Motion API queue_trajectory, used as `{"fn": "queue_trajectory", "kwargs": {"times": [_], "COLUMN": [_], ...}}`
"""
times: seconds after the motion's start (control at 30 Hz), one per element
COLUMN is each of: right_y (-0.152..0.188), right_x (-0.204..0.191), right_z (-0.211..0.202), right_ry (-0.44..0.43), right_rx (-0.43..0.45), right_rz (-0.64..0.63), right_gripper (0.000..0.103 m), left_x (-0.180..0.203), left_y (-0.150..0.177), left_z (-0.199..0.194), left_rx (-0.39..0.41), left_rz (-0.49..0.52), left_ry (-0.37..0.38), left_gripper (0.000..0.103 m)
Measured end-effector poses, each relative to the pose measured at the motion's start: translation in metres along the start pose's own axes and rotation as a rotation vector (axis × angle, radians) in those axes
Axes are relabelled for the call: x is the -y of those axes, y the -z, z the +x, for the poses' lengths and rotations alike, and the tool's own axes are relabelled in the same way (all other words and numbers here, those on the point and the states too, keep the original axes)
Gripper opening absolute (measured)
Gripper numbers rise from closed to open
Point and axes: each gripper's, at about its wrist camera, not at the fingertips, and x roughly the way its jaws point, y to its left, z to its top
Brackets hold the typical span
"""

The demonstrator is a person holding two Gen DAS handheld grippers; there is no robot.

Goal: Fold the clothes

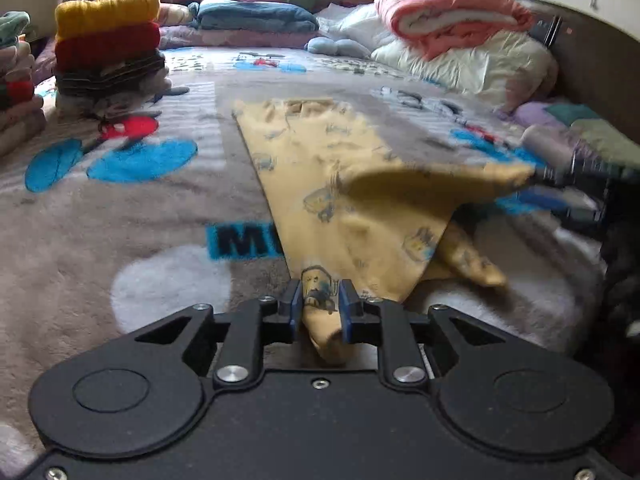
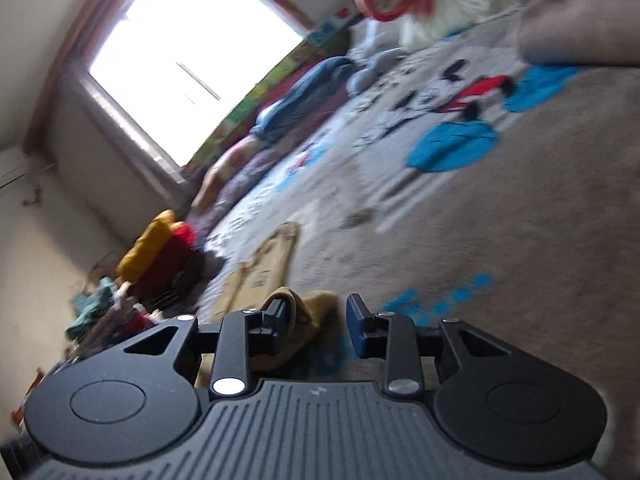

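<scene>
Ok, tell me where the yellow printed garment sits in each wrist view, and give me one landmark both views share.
Left wrist view: the yellow printed garment runs up the centre of the bed from the left tool, which pinches its near end.
Right wrist view: it lies low and left of centre, bunched by the right tool.
Shared landmark: the stack of folded clothes topped yellow over red.

My blue pads [image 1: 296, 304] pinch pale yellow garment [image 1: 320, 184], blue cartoon print. Blanket [image 1: 120, 220] grey-brown, blue and red cartoon figures. Folded stack [image 1: 108, 40]: mustard, red, dark stripes.
</scene>
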Motion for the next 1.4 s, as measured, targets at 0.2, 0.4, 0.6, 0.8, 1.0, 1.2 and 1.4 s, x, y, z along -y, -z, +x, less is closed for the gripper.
{"fn": "queue_trajectory", "kwargs": {"times": [0.2, 0.4, 0.6, 0.8, 1.0, 1.2, 1.4], "right_y": [0.007, 0.003, -0.006, -0.014, -0.025, -0.020, -0.019], "right_x": [0.005, 0.025, 0.048, 0.055, 0.044, 0.023, 0.019], "right_z": [-0.019, -0.026, -0.018, -0.034, -0.023, 0.010, 0.015], "right_ry": [0.015, 0.033, -0.023, 0.101, 0.116, 0.132, 0.077], "right_rx": [0.029, 0.085, 0.089, 0.164, 0.109, -0.048, -0.056], "right_rz": [0.055, 0.164, 0.298, 0.325, 0.149, -0.040, -0.036], "right_gripper": [0.042, 0.044, 0.045, 0.045, 0.054, 0.053, 0.015], "left_x": [0.004, 0.007, 0.003, 0.001, 0.017, 0.036, 0.040], "left_y": [0.002, -0.001, 0.003, 0.003, 0.000, 0.003, 0.011], "left_z": [0.017, 0.016, 0.015, 0.013, 0.003, 0.001, 0.012], "left_rx": [-0.088, -0.080, -0.110, -0.112, -0.068, -0.036, -0.008], "left_rz": [0.026, 0.077, 0.082, 0.082, 0.210, 0.363, 0.423], "left_ry": [0.082, 0.097, 0.121, 0.144, 0.163, 0.169, 0.125], "left_gripper": [0.017, 0.017, 0.018, 0.019, 0.020, 0.025, 0.040]}}
